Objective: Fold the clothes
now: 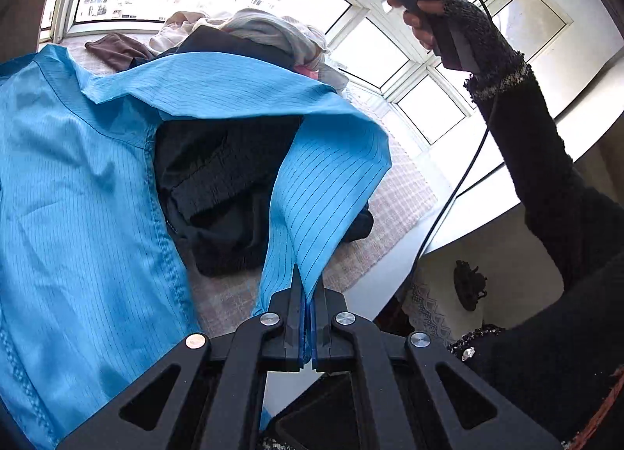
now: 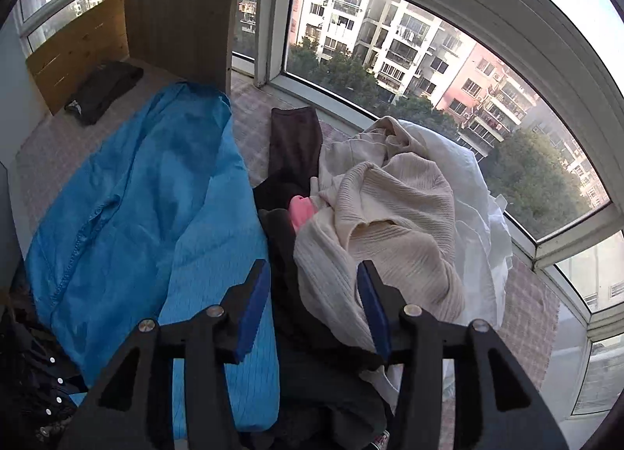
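1. Spreading across the left half of both views, the blue garment (image 2: 128,208) lies on a pink checked cover (image 2: 253,106) over the window-side surface; one flap is lifted off it and runs down to the lower centre of the left wrist view. Judgement: the step in hand is carrying this flap across to make a fold.
2. Unsorted clothes, chiefly a cream knit (image 2: 394,216) and a black garment (image 1: 222,192), are heaped right of centre, touching the blue garment's edge. The lifted flap hangs over the black item. Advice: keep the flap high enough to pass clear, or it may drag that item along.
3. Left tool (image 1: 307,317): jaws pressed together on the blue flap's edge, cloth pinched between the pads. The hold is near a corner, so the free edge sags; gentle tension should keep the fold line straight.
4. Right tool (image 2: 312,305): jaws apart, nothing between them, poised above the boundary of the blue garment and the heap. Advice: use it to pin or take the opposite edge so the body does not shift.
5. A small dark folded item (image 2: 103,93) sits at upper left, well apart.
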`<state>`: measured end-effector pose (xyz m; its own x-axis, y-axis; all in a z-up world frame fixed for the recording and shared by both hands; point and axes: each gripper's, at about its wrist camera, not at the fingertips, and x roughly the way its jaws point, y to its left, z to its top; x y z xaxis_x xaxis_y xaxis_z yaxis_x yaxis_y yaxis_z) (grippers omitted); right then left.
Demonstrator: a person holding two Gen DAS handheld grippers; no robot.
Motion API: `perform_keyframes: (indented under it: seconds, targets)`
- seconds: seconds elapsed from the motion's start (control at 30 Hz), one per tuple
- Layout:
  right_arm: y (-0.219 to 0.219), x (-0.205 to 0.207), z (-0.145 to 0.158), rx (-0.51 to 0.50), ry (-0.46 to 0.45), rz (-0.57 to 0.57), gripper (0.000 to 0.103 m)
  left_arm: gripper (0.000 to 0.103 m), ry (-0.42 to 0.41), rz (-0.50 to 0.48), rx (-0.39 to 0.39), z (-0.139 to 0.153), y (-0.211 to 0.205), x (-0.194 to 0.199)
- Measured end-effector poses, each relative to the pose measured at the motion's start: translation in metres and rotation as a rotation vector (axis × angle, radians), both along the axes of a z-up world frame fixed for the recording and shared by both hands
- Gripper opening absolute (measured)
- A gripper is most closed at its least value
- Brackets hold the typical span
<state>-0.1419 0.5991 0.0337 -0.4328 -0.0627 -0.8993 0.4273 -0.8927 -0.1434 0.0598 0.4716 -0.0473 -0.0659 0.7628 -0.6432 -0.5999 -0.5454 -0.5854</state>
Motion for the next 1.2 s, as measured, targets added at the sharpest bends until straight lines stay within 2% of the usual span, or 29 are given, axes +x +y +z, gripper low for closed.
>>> perform_keyframes:
  seconds: [0.1,0.17,0.27,0.37,0.47,0.63,0.67,0.7,0.73,0.83,1.1,1.2]
  targets:
    - [-0.081,-0.027,-0.042,0.052,-0.075,0.138,0.046,0.0,0.037,-0.007,-0.002,0.001,0.003,0.013]
    - [-0.127,-0.042,-0.083,0.127,-0.139,0.189,0.046,0.001,0.053,-0.001,-0.006,0.002,0.002,0.02]
    - [-0.171,-0.064,-0.141,0.244,-0.232,0.214,0.046,0.001,0.071,0.025,-0.042,0.008,-0.004,0.031]
    - [-0.187,-0.076,-0.176,0.315,-0.314,0.201,0.046,0.001,0.079,0.048,-0.081,0.014,-0.014,0.038]
    - [-0.191,-0.079,-0.192,0.373,-0.381,0.194,0.046,0.001,0.092,0.055,-0.11,0.017,-0.022,0.044]
    - [-0.192,-0.067,-0.208,0.51,-0.405,0.243,0.046,0.001,0.112,0.05,-0.136,0.02,-0.024,0.049]
    - [-0.189,-0.066,-0.21,0.527,-0.403,0.249,0.04,0.001,0.114,0.047,-0.134,0.021,-0.023,0.05]
    - [-0.186,-0.065,-0.212,0.545,-0.4,0.255,0.013,0.001,0.116,0.044,-0.131,0.022,-0.023,0.051]
    - [-0.184,-0.064,-0.214,0.562,-0.398,0.261,0.005,0.001,0.118,0.042,-0.128,0.024,-0.023,0.052]
    - [-0.168,-0.069,-0.198,0.472,-0.382,0.234,0.005,0.001,0.125,0.037,-0.118,0.026,-0.024,0.056]
    - [-0.122,-0.107,-0.112,0.005,-0.371,0.015,0.004,0.001,0.131,0.052,-0.057,0.04,-0.043,0.063]
    - [-0.125,-0.116,-0.101,-0.026,-0.351,-0.029,0.004,0.001,0.127,0.096,-0.062,0.041,-0.064,0.068]
